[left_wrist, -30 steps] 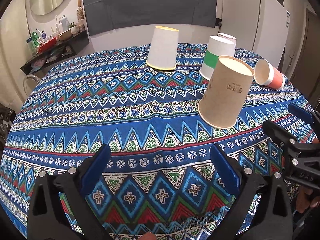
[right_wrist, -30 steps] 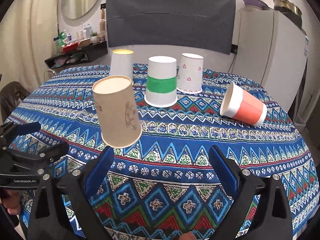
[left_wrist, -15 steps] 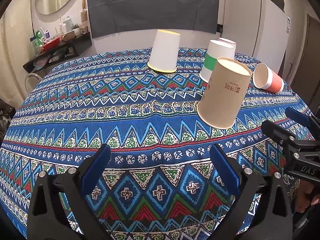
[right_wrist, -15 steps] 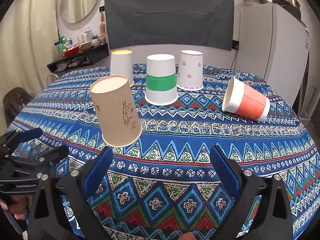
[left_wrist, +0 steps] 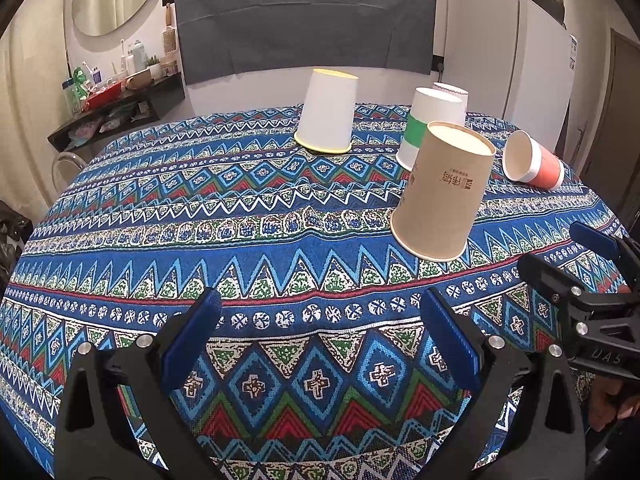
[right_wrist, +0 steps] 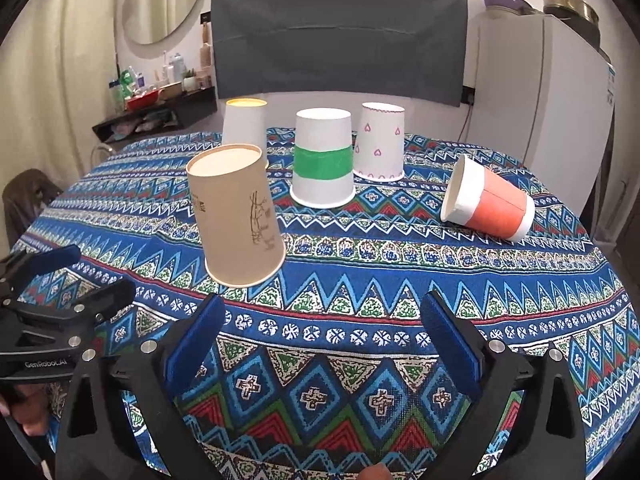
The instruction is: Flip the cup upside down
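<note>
Right gripper (right_wrist: 320, 344), spread and empty like the left gripper (left_wrist: 320, 344), should straddle the toppled orange cup (right_wrist: 490, 204) mid-body, squeezing lightly.

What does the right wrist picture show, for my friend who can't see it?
Five paper cups sit on a patterned tablecloth: brown cup, yellow-rimmed cup, green-banded cup and heart cup stand upside down, while the orange cup lies sideways. The right gripper is open and empty.

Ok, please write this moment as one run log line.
left gripper: open, empty | right gripper: open, empty | orange cup: on side | four cups: inverted
</note>
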Motion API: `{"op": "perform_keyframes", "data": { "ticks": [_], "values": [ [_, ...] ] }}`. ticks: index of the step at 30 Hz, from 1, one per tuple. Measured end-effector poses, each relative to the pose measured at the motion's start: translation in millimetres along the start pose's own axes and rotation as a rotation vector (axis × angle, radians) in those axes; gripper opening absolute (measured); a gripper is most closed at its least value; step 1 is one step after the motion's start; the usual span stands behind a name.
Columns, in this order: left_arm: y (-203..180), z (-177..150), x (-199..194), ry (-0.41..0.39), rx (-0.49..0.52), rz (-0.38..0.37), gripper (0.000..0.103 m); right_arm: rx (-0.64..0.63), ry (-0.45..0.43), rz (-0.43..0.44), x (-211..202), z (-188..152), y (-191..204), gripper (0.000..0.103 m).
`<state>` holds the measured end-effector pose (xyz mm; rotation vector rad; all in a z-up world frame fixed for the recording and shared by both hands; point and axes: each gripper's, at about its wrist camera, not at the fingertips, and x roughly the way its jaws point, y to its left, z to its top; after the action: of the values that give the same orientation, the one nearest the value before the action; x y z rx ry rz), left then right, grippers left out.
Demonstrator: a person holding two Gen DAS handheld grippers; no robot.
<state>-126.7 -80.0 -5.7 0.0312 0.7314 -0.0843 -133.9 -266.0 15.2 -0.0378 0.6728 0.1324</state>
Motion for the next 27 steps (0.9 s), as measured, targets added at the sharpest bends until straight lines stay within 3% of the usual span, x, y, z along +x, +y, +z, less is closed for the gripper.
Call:
{"op": "perform_keyframes", "data": {
  "ticks": [27],
  "values": [
    [-2.4, -2.9, -0.6, -0.001, 0.020, 0.002, 0.097, 0.029, -0.001, 0.023, 0.2, -1.7, -5.0, 0.094]
  ]
}}
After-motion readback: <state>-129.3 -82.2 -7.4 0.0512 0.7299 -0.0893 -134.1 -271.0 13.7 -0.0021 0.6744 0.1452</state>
